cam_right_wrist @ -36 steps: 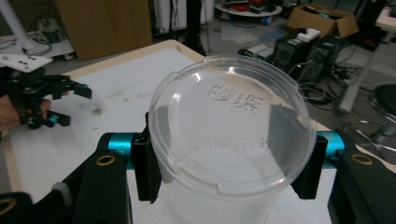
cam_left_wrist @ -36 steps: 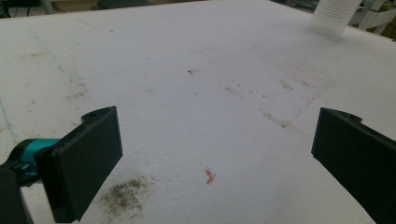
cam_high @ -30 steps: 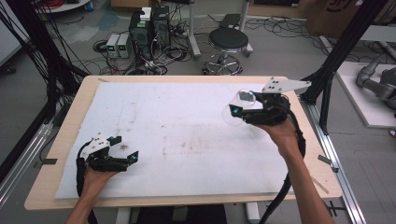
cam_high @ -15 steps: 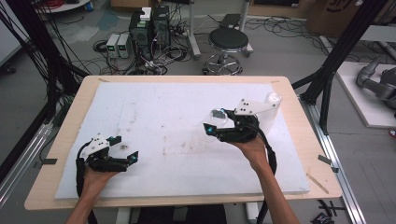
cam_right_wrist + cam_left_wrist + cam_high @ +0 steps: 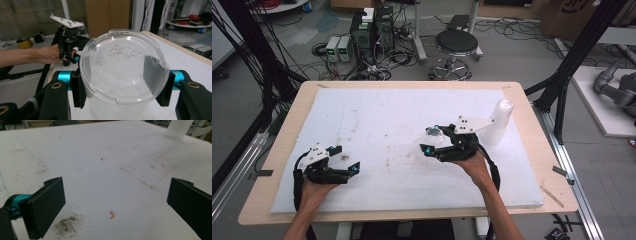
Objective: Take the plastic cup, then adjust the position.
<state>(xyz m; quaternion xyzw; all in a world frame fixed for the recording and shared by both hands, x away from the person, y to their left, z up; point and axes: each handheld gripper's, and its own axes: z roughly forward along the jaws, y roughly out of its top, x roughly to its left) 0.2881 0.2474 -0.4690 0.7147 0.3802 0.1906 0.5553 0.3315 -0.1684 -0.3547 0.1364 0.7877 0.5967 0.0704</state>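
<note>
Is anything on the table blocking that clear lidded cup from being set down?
Nothing visible: the right tool grips the clear lidded cup above bare white board. The white cup stack stands off to the side.

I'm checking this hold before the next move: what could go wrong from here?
The right tool pinches a thin clear lidded cup; its smooth wall might buckle or slip. A stack of white cups stands close by the right hand and could be knocked over.

A white foam sheet (image 5: 377, 115) covers the wooden table (image 5: 532, 125). Beyond the table stand a black stool (image 5: 456, 44), computer boxes (image 5: 372, 25) and tangled cables (image 5: 387, 62) on the floor
</note>
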